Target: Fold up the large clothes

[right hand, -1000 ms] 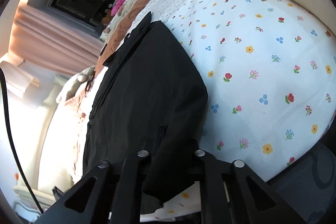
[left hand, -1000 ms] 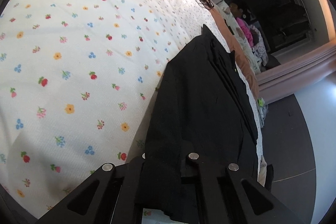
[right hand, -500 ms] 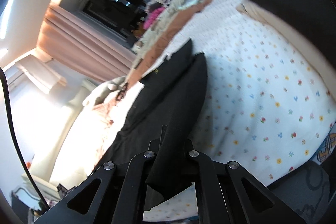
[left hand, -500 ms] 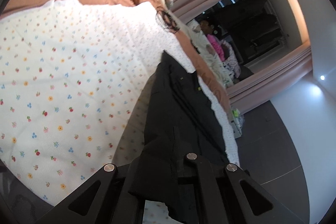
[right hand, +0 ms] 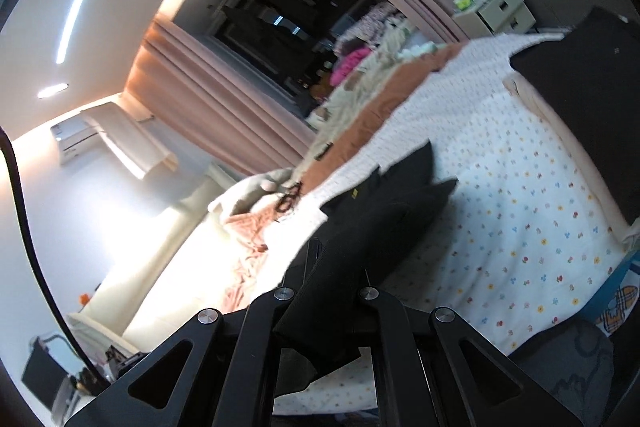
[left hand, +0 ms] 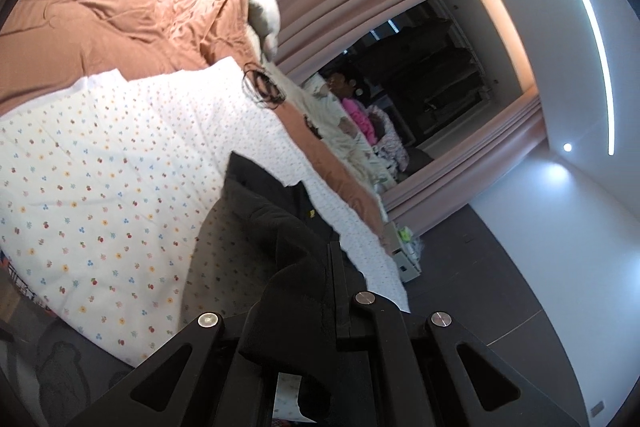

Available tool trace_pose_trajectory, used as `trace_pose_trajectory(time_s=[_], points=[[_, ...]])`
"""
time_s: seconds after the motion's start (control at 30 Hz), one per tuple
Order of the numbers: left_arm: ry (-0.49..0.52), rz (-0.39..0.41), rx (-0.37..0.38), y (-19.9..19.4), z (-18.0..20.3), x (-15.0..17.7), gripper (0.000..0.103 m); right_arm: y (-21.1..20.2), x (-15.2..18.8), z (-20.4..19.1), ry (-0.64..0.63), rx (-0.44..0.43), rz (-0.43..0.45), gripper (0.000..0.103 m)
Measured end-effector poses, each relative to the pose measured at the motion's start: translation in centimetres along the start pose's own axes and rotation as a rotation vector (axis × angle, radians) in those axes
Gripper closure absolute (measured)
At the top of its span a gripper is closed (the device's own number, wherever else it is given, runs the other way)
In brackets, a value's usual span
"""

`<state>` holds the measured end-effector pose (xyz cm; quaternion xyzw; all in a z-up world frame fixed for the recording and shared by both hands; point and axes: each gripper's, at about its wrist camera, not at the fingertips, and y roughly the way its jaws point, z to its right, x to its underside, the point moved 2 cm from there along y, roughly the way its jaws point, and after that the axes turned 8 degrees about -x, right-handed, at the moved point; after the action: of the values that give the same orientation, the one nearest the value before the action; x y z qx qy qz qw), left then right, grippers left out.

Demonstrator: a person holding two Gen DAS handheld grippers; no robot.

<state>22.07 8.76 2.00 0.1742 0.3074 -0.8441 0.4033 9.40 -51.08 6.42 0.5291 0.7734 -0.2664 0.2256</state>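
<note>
A large black garment hangs from both grippers above a bed with a white flowered sheet. My left gripper is shut on one black edge, which bunches over its fingers. My right gripper is shut on the other edge of the black garment. The far end of the garment still rests on the sheet near the brown blanket.
A brown blanket and a pale pillow lie at the head of the bed. A pile of clothes lies along the far edge. A dark folded item lies at the bed's far corner. A small drawer unit stands on the floor.
Both grippers have risen and tilted up with the black garment. It has lifted off the sheet and now hangs bunched, with much more of the room in view.
</note>
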Motion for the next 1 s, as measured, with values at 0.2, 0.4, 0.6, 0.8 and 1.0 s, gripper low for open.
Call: trace_pose_trajectory(time_s=[0.2, 0.4, 0.6, 0.8, 1.0], points=[[0.006, 0.056, 0.053, -5.6, 1.9, 0.1, 0.101, -3.1, -0.7, -3.7, -0.048, -0.055, 0.031, 0.099], [0.011, 0.079, 0.081, -10.9, 4.1, 0.0, 0.101, -6.2, -1.2, -7.1, -0.089, -0.12, 0.077, 0.099], [0.013, 0.098, 0.092, -11.9, 4.5, -0.8, 0.101, -5.9, -2.1, -8.4, -0.116, -0.107, 0.089, 0.099], [0.001, 0.09, 0.034, -7.4, 3.8, -3.3, 0.101, -2.2, -3.9, -8.6, -0.166, -0.036, 0.084, 0.099], [-0.005, 0.077, -0.001, -2.5, 4.2, -6.4, 0.101, 3.3, -6.9, -8.4, -0.169, -0.009, 0.076, 0.099]])
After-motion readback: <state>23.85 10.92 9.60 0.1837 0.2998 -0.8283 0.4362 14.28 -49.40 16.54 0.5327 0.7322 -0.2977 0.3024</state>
